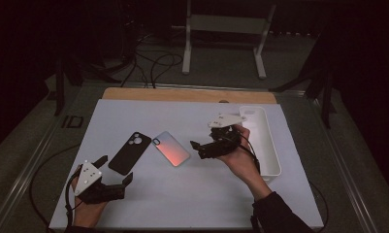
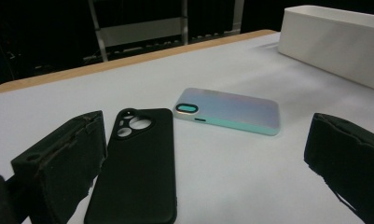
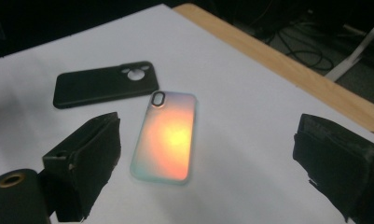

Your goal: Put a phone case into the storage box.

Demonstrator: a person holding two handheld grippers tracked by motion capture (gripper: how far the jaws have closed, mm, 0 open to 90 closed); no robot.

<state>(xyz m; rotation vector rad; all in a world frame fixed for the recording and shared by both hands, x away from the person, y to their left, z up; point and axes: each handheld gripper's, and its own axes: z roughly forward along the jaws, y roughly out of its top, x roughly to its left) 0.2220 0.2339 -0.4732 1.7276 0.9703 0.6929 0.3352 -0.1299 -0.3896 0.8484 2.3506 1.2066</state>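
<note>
We note the right gripper [image 1: 205, 143] right of centre in the high view, jaws spread wide and holding nothing, its open mouth facing left toward the iridescent phone case [image 1: 171, 148]. In the right gripper view the two black jaws rise at the bottom corners with the case lying between them and a little beyond, clear of both.

We log the left gripper [image 1: 115, 171] at the lower left of the high view, jaws likewise parted and empty. It sits just below the black phone case [image 1: 130, 152]; in the left gripper view the lower end of that case lies just beside the left-hand jaw, whether touching we cannot tell.

Iridescent case: flat on the white table top [image 1: 182, 204], back up, near the frame's centre. Long axis runs from upper left to lower right; camera cutout at the upper-left end.

Black case: flat, just left of the iridescent one, a narrow gap between them. Long axis runs from upper right to lower left; camera cutout at the upper-right end, so the two cutout ends lean toward each other.

White tray [image 1: 271, 145]: along the right edge of the table top, behind the right hand [image 1: 240, 158].
</note>
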